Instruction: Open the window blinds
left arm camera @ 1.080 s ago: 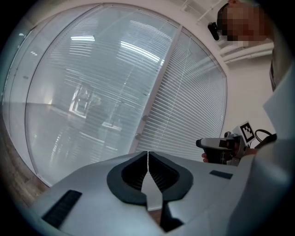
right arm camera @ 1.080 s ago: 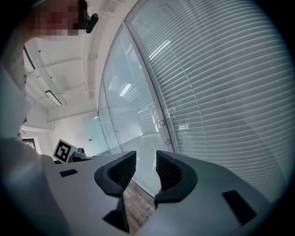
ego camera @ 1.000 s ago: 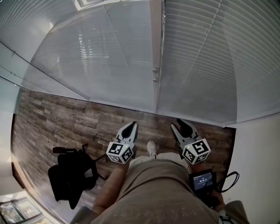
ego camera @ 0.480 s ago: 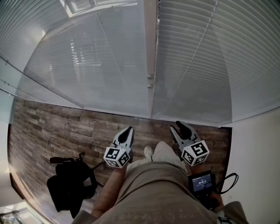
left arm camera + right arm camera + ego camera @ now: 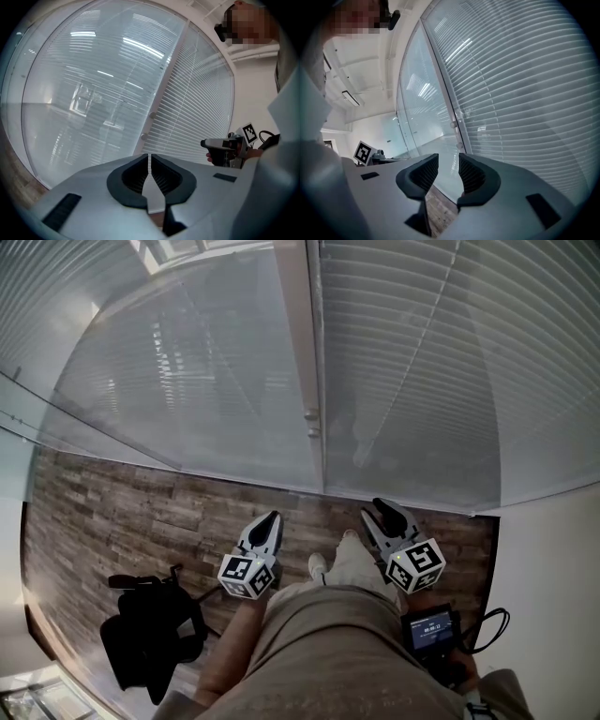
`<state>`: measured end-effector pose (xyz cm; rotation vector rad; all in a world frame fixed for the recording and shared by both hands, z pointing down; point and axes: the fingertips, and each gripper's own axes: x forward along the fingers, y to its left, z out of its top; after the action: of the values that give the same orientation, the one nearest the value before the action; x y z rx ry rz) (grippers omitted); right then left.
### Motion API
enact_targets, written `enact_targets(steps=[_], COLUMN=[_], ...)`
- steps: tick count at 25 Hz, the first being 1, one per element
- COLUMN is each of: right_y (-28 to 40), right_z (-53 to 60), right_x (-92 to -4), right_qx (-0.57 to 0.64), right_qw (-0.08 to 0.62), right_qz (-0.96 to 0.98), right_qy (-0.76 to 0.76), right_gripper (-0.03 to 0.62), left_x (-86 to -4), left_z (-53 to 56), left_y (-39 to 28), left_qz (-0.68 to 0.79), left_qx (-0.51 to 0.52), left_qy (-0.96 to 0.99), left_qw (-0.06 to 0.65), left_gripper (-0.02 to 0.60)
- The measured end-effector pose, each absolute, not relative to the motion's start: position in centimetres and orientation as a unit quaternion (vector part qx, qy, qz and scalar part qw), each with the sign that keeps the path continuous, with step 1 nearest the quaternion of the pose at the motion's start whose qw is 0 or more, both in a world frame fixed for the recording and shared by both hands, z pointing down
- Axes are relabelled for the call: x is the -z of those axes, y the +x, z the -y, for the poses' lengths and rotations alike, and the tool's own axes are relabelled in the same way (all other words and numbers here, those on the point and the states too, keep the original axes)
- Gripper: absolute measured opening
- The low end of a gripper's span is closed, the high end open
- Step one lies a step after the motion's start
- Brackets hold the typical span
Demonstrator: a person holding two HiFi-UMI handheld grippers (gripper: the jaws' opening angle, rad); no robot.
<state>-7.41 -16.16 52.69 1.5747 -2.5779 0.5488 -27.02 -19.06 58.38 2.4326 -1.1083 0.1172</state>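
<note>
White slatted blinds (image 5: 431, 371) hang closed on the far side, ahead of both tools, their slats running left to right. An upright frame post (image 5: 292, 324) with two small knobs (image 5: 311, 423) stands far of and between my tools, about equally near each. My left tool (image 5: 270, 521) is pressed together and empty. My right tool (image 5: 380, 512) is spread and empty, so I judge it the readier.

White slatted blinds (image 5: 422, 362), brown wood-plank floor (image 5: 141, 507)

Wood-plank floor (image 5: 141, 507), black bag (image 5: 150, 638) lower left
</note>
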Motion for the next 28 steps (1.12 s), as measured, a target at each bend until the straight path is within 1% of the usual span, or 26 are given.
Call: enact_targets(steps=[4,10,16,22,25,28], right_y=[-3.3,-0.3,6.4,6.5,6.6,6.0], right_z=[20.3,23.5,29.9,28.3,28.4,28.1], right_x=[-52.1,-51.5,-53.2,-53.7,-54.2,-53.8], right_qx=[-0.188,-0.193,-0.206,-0.203,-0.202,-0.199], right_qw=[0.039,0.043,0.045,0.041,0.041,0.04], right_qz=[0.848,0.86,0.868,0.87,0.875,0.88], right_qy=[0.494,0.47,0.45,0.447,0.438,0.429], right_gripper=[0.143,0.143,0.143,0.143,0.143,0.143], left_x=[-57.5,-56.7,-57.4,-58.0,-58.5,-58.4], left_z=[22.7,25.6,31.9,30.6,31.0,31.1], left_y=[-22.5,-17.9,-10.6,-10.4,-10.5,-11.5], left_qz=[0.415,0.42,0.426,0.44,0.454,0.474], left_qx=[-0.049,-0.056,-0.059,-0.064,-0.07,-0.071], left_qy=[0.876,0.874,0.87,0.865,0.86,0.851], left_qw=[0.238,0.24,0.24,0.233,0.223,0.215], left_gripper=[0.017,0.017,0.017,0.028,0.072,0.103])
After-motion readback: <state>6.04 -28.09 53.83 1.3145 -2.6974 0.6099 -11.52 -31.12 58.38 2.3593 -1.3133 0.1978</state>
